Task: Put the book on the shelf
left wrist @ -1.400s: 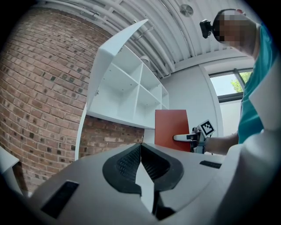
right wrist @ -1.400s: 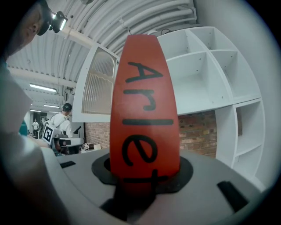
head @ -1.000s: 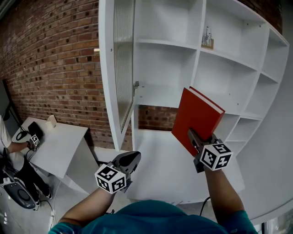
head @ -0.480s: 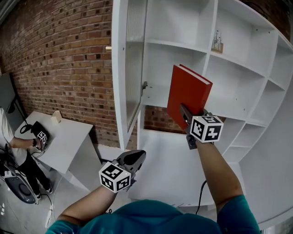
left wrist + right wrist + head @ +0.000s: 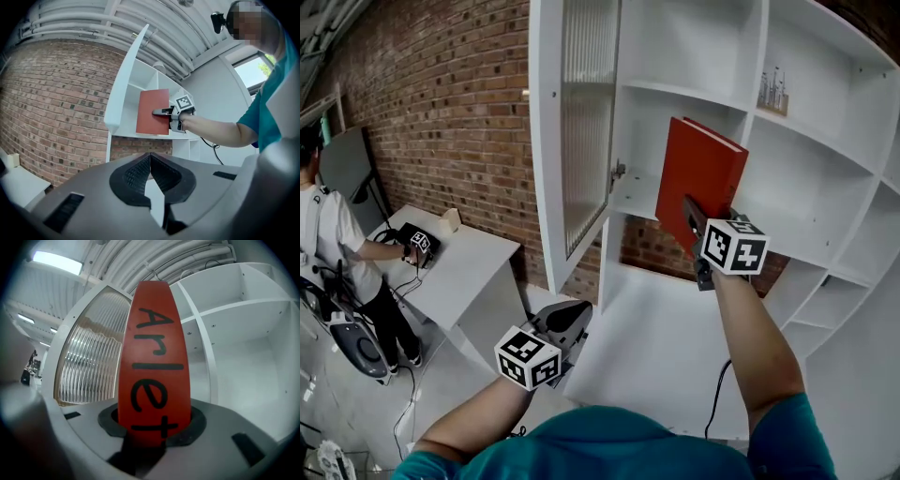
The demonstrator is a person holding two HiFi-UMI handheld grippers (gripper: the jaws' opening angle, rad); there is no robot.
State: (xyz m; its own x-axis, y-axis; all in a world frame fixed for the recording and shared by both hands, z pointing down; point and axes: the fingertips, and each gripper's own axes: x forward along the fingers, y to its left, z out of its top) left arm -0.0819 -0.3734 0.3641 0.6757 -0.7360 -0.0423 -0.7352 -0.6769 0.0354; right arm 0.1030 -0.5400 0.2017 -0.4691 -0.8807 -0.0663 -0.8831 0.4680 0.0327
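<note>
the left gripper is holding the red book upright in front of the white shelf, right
No: it is the right gripper that holds the red book. The right gripper view shows its jaws clamped on the book's spine. The left gripper is shut with nothing in it. The rest stands: the book is upright in front of the white shelf.
</note>
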